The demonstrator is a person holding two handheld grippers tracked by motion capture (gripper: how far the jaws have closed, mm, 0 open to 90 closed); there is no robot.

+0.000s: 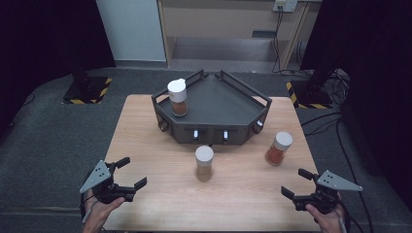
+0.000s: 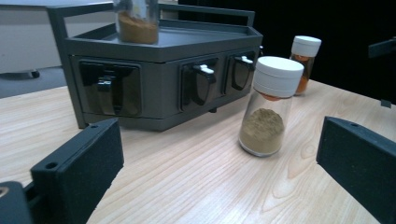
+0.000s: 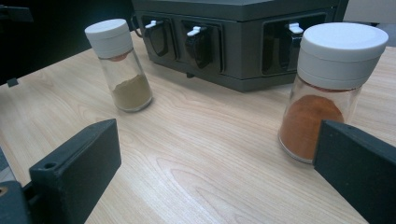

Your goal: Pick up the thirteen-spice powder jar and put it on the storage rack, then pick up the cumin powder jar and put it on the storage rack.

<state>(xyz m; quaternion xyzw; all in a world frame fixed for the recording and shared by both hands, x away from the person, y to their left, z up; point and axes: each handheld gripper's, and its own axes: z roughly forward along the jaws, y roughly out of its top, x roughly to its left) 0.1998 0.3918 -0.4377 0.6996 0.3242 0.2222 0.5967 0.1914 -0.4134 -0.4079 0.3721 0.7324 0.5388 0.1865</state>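
Observation:
Three white-capped glass spice jars are in view. One with brown powder (image 1: 178, 97) (image 2: 136, 21) stands on the left of a dark grey rack (image 1: 218, 99) (image 2: 163, 79) (image 3: 233, 37). An olive-powder jar (image 1: 204, 163) (image 2: 271, 107) (image 3: 120, 65) stands on the table in front of the rack. An orange-powder jar (image 1: 279, 148) (image 2: 303, 60) (image 3: 327, 88) stands to the right. My left gripper (image 1: 133, 172) (image 2: 219, 186) is open near the table's front left, with nothing between its jaws. My right gripper (image 1: 295, 182) (image 3: 215, 182) is open at the front right, just short of the orange jar.
The light wooden table (image 1: 160, 204) sits on grey carpet. The rack's front face carries several black latches (image 2: 201, 84). Black stands with yellow-striped bases (image 1: 87, 90) (image 1: 311, 94) flank the far side, and cables (image 1: 320, 124) lie on the floor at the right.

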